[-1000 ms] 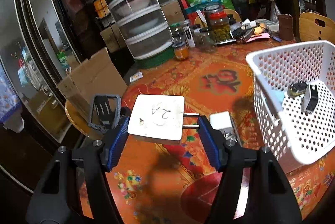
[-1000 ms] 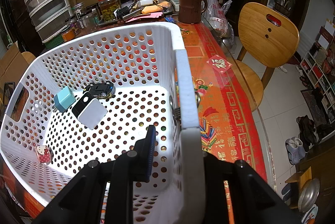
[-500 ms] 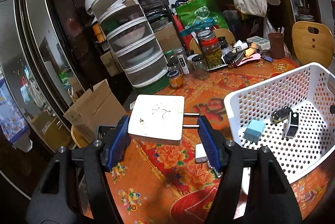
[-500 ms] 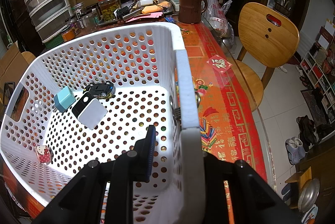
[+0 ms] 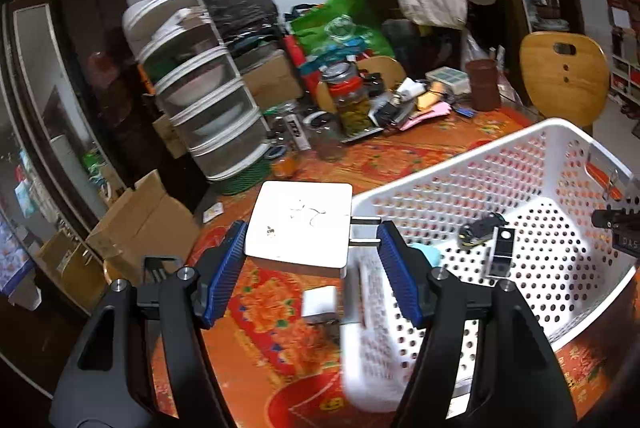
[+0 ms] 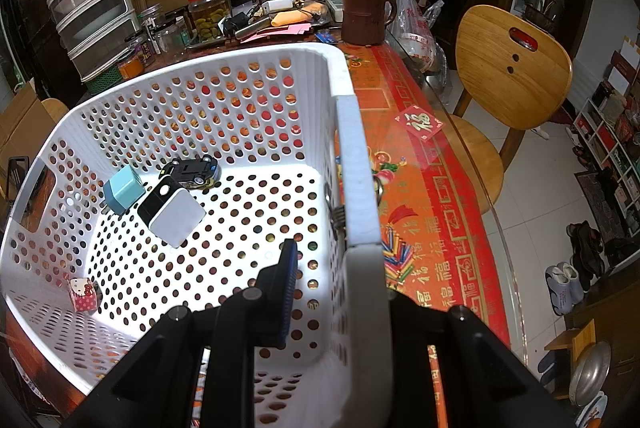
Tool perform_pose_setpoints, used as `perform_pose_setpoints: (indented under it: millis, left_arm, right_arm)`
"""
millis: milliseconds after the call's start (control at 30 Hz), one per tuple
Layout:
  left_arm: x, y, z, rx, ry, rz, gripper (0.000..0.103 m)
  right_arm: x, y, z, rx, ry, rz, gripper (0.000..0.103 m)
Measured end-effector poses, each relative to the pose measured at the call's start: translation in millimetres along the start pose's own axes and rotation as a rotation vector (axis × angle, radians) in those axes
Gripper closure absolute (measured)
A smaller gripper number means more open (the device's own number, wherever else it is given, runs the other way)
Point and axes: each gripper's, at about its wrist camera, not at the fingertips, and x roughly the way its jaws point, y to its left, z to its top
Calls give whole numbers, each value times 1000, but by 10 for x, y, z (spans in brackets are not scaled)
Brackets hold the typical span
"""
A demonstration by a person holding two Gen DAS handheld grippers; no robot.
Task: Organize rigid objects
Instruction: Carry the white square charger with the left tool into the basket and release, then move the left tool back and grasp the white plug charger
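The left gripper (image 5: 310,252) holds a white charger (image 5: 300,224), marked with handwriting, in its jaws, above the near corner of a white basket (image 5: 440,180). The right gripper (image 6: 320,288) jaws clamp the basket's wall. Inside lie a blue plug (image 6: 123,194), toy car (image 6: 192,170) and black-and-white charger (image 6: 172,210). The red patterned surface (image 6: 424,188) bears jars (image 6: 208,10) and a brown mug (image 6: 366,14); a wooden chair (image 6: 512,68) stands beside.

Black gripper (image 5: 312,248) arms; ribbed blue pads (image 5: 224,264); silver screws.
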Motion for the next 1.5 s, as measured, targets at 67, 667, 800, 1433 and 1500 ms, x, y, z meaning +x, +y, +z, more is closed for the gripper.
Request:
perform_pose_setpoints:
  millis: [67, 667, 800, 1433, 1500]
  left_arm:
    - [63, -145, -14, 20, 14, -17, 39]
    - [686, -789, -247, 64, 194, -193, 39]
    - [483, -588, -224, 18, 113, -220, 1]
    - [1743, 1112, -1128, -352, 371, -220, 1]
    - [1950, 1028, -1170, -362, 410, -255, 2]
  right_arm:
    - [0, 0, 0, 1, 0, 0, 82]
    - [2, 0, 7, 0, 0, -1, 81]
    - [3, 0, 8, -1, 1, -1, 81]
    - [8, -15, 32, -12, 7, -3, 81]
    - [8, -14, 31, -14, 7, -3, 81]
